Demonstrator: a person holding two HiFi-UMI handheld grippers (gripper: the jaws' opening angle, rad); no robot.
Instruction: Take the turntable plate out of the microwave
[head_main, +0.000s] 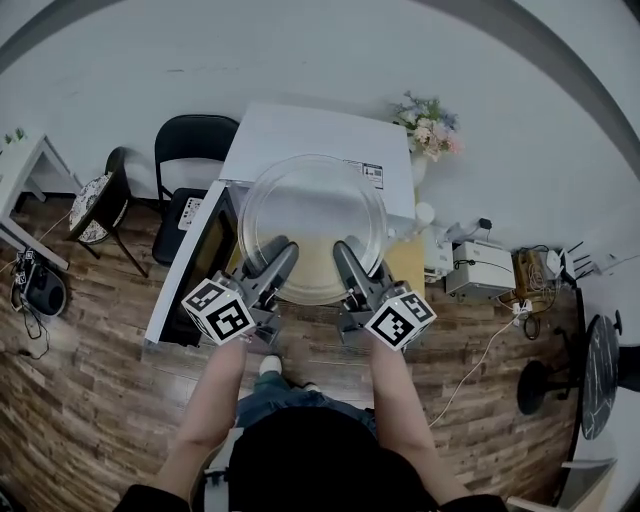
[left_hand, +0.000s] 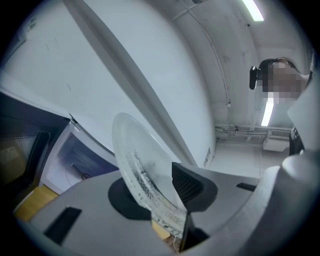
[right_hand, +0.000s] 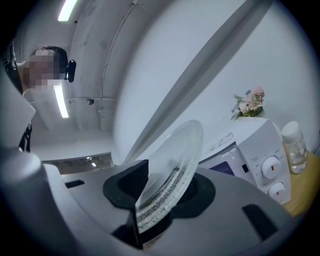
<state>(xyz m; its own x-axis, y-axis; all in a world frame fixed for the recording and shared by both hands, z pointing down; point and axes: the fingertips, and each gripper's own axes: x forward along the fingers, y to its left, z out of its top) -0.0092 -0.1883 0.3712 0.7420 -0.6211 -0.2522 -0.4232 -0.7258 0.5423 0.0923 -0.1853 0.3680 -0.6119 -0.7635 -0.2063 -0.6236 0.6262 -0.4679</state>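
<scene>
Glass, clear and round, the turntable plate (head_main: 313, 225) was out of the microwave (head_main: 320, 130) in the head view. It was held in the air over the oven's front edge, and the white top showed through it. The left gripper (head_main: 280, 247) and the right gripper (head_main: 347, 248) each gripped the plate's near rim, side by side and a little apart. The dark door (head_main: 195, 265) stood swung open to the left. A bunch of flowers (head_main: 430, 122) sat at the oven's far right corner, and a black chair (head_main: 190, 170) stood on the wooden floor (head_main: 90, 400) to the left.

In the left gripper view the jaws were narrowed onto the plate's patterned rim, a ribbed pad (left_hand: 186, 185) pressing its upper face. The plate leaned up and away against the white wall. The open cavity (left_hand: 75, 155) lay below, to the left.

In the right gripper view the jaws were likewise clamped on the rim, the plate slanting up to the right. Behind it were the oven's two dials (right_hand: 272, 175), and a small clear bottle (right_hand: 294, 147) stood just beside the oven.
</scene>
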